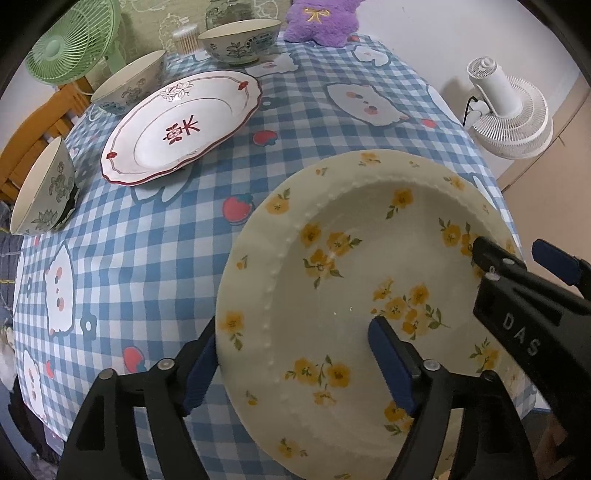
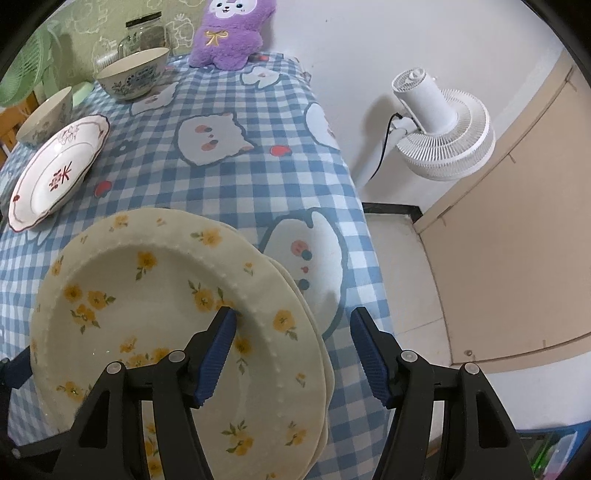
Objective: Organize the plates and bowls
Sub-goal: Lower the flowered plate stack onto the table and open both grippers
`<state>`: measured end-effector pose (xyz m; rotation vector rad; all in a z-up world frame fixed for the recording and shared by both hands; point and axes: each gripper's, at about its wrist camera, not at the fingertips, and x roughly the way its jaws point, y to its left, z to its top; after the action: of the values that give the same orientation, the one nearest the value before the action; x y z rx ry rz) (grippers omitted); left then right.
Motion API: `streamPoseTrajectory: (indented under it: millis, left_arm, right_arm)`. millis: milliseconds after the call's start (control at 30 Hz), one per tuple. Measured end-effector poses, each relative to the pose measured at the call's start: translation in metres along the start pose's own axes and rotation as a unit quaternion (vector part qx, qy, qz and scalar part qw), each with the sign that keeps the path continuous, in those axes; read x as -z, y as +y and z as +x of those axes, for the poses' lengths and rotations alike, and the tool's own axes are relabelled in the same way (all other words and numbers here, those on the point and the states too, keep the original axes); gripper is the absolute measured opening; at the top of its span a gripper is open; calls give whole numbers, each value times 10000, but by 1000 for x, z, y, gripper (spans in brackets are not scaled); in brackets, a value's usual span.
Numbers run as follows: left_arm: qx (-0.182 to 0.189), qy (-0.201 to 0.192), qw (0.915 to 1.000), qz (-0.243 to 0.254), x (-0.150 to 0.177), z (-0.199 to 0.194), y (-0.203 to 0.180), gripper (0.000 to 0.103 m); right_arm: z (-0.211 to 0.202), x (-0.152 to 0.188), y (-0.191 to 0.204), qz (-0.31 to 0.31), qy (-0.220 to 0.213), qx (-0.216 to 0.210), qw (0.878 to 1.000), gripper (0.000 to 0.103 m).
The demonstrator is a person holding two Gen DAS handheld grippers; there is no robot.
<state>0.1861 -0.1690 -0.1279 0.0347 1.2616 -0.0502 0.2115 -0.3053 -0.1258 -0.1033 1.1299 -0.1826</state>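
Observation:
A cream plate with yellow flowers (image 1: 351, 266) (image 2: 147, 306) lies on top of a stack of like plates on the checked tablecloth; the lower rims (image 2: 327, 373) show at the right. My left gripper (image 1: 293, 332) stands open astride its left rim, one finger off the plate and one over its well. My right gripper (image 2: 294, 314) (image 1: 509, 247) straddles the right rim, open: the inner pad (image 2: 218, 350) lies on the plate's wall and the outer pad is clear of the rim. A white plate with red trim (image 1: 184, 125) (image 2: 55, 170) and three patterned bowls (image 1: 236, 40) (image 1: 129, 81) (image 1: 44, 188) sit farther back.
A purple plush toy (image 1: 321, 22), a glass jar (image 2: 146, 33) and a toothpick holder (image 1: 184, 37) stand at the table's far end. A green fan (image 1: 70, 40) is at the back left, a white fan (image 2: 439, 129) on the floor beyond the table's right edge.

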Motion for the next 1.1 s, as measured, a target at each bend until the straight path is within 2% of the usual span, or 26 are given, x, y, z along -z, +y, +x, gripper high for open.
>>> streamPoseTrajectory:
  millis: [133,300,700,900,1100]
  left_arm:
    - [13,-1,10000,4,-1,1,-1,84]
    - [-190,-302,9993,59,-8,-12,-1,85]
    - [-67,-607,9964,-588,-46,-52,6,86]
    - [-56,-890,9933,-731,-61,-74,13,88]
    - [-27,-1064,9920,-677,-74,-89,32,89]
  right_arm:
    - [1,-4,-3,32,65,-179,9998,66]
    - [-9,-15,-2,-43,42,-780,9969,66]
    - [-42,-61,2,-591,-142,-1895,9800,72]
    - [-66,-78,11,-821,-388,-2007,9754,76]
    - [-86,-93,27,-753,-548,-1883,9777,77]
